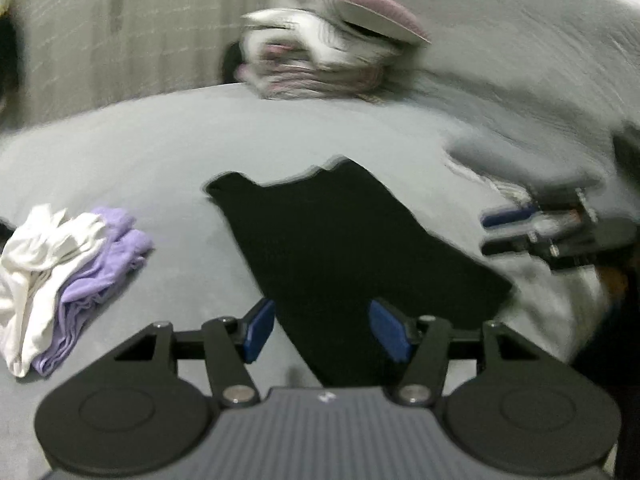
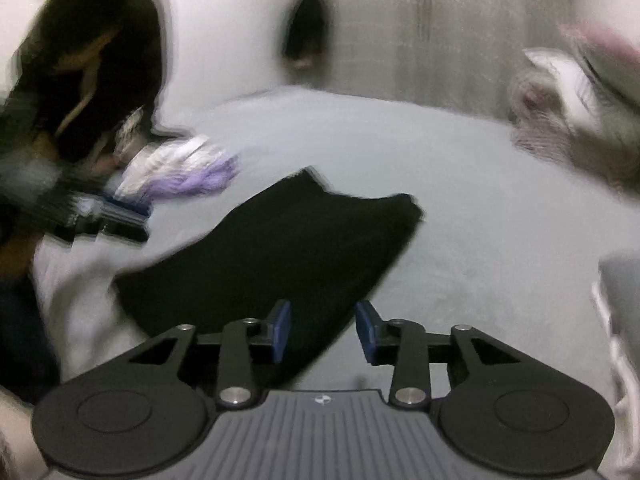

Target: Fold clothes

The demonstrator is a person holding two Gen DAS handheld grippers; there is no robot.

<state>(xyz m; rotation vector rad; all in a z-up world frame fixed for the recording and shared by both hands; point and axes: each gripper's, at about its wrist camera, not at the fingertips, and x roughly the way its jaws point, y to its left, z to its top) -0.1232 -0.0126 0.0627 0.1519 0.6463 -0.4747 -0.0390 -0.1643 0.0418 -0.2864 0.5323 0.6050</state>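
1. Black garment [image 1: 352, 248]: dark, partly folded, lying flat on the grey bed [image 1: 160, 152]; in the left wrist view it runs from the centre of the frame down toward 6 o'clock, reaching between the gripper's fingers. In the right wrist view it lies at centre, stretching toward 7 o'clock.
2. White and lilac clothes [image 1: 60, 276]: crumpled heap on the bed at 9 o'clock in the left wrist view, well apart from the black garment; white piece on top of the lilac one.
3. Pile of bedding [image 1: 320, 52]: pink, white and grey, blurred, at 12 o'clock on the far edge of the bed; what each piece is cannot be told.
4. Left gripper [image 1: 324, 332]: jaws about half apart, blue pads clear of the cloth, nothing pinched; the black garment's near end shows in the gap below them.
5. Right gripper [image 2: 322, 332]: jaws at a narrower gap, pads not pressing on anything; the garment's near edge lies beneath them. Seen blurred at 3 o'clock in the left wrist view.
6. Person [image 2: 80, 60]: dark blurred shape at 10 o'clock in the right wrist view, behind the left gripper.
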